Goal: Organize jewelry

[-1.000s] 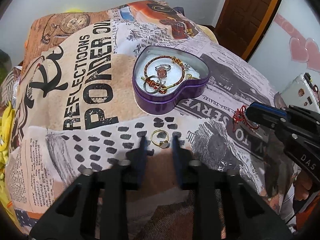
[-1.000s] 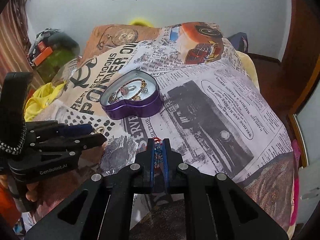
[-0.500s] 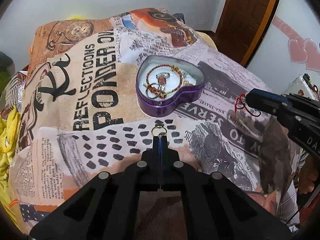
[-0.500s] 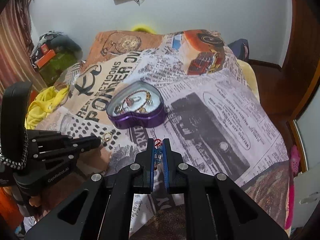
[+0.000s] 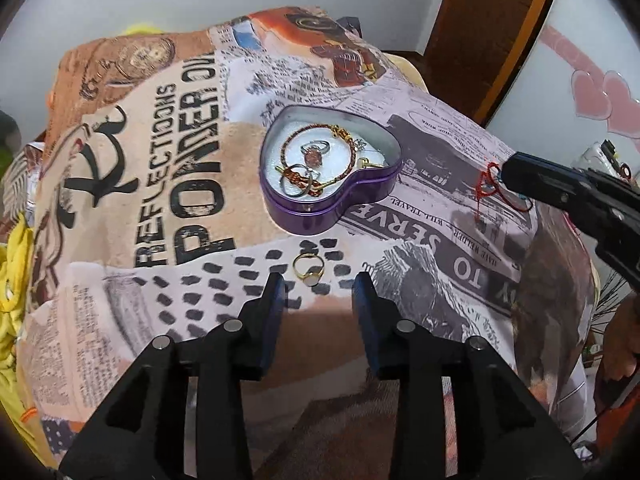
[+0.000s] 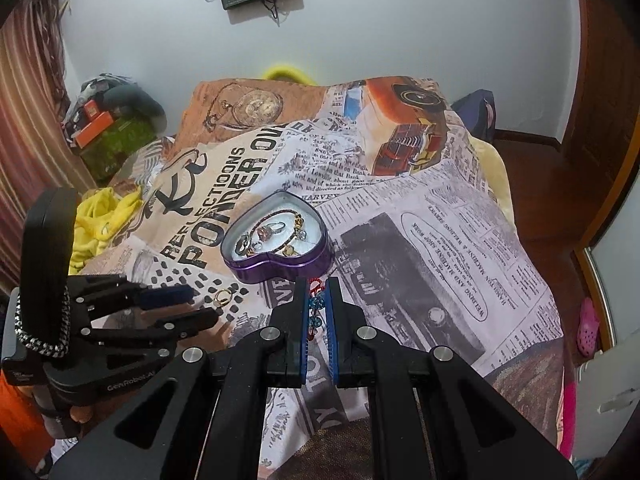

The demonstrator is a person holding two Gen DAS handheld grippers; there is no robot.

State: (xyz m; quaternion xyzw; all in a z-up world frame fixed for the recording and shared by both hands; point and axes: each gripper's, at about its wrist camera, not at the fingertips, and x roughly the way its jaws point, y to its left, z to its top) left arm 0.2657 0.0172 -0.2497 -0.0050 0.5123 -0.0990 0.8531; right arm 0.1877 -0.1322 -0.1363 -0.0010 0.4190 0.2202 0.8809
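Item 1, gold ring (image 5: pixel 309 270): lying flat on the printed bedspread (image 5: pixel 120 184), loose, touching neither gripper. It is sitting just beyond my left gripper (image 5: pixel 319 286), at twelve o'clock from the gap, slightly toward the eleven o'clock finger. Its pale stone is facing up at the ring's five o'clock edge, the band opening away toward the tin. In the right wrist view the same ring (image 6: pixel 221 297) is showing between the left gripper's two finger ends.

Item 2, left gripper: I am holding it spread wide, nothing between the pads, tips resting low near the cloth on either side of the ring's line.

Item 3, heart-shaped purple tin (image 5: pixel 332 204): lidless, standing at twelve o'clock beyond the ring, near but not touching it. It is already carrying a red cord bracelet, a stone ring and further ring bands on white padding.

Item 4, right gripper (image 6: pixel 318 304): I am keeping it clamped on a red cord bracelet (image 6: pixel 315 303) with blue beads, hanging above the bed at the tin's five o'clock. From the left wrist view this gripper is at three o'clock, cord loop (image 5: pixel 490 186) dangling at its tip.

Judgement: the left gripper is much the nearer to the ring; a short advance toward twelve o'clock, then closing across the band, is what I am expecting next. The thin band lying flat may slip.
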